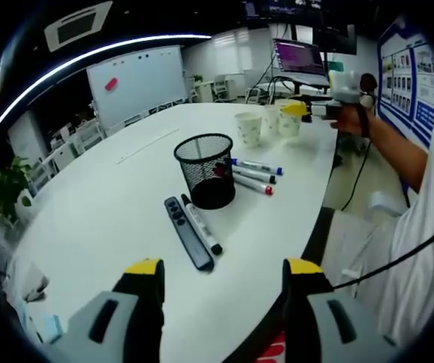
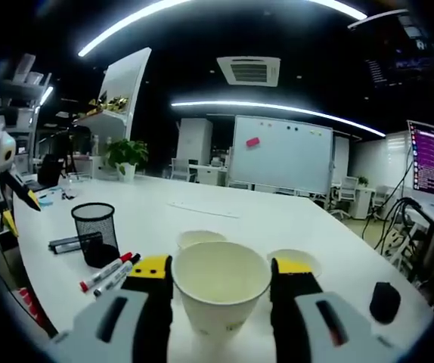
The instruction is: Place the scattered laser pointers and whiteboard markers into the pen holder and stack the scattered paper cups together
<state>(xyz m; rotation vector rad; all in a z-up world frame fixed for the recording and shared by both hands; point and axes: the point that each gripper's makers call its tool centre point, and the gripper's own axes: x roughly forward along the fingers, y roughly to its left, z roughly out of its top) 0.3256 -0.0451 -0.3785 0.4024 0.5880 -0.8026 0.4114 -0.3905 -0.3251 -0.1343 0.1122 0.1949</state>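
Left gripper (image 1: 221, 276) hovers over the near edge of the white desk (image 1: 111, 204), fingers spread wide, holding nothing. Just beyond lie two laser pointers (image 1: 194, 234) side by side — then the black mesh pen holder (image 1: 206, 170), upright, three whiteboard markers (image 1: 255, 174) to its right. Farther off, the right gripper (image 2: 221, 276) has its fingers either side of a paper cup (image 2: 218, 291); contact unclear. Two more cups (image 2: 200, 239) stand behind.
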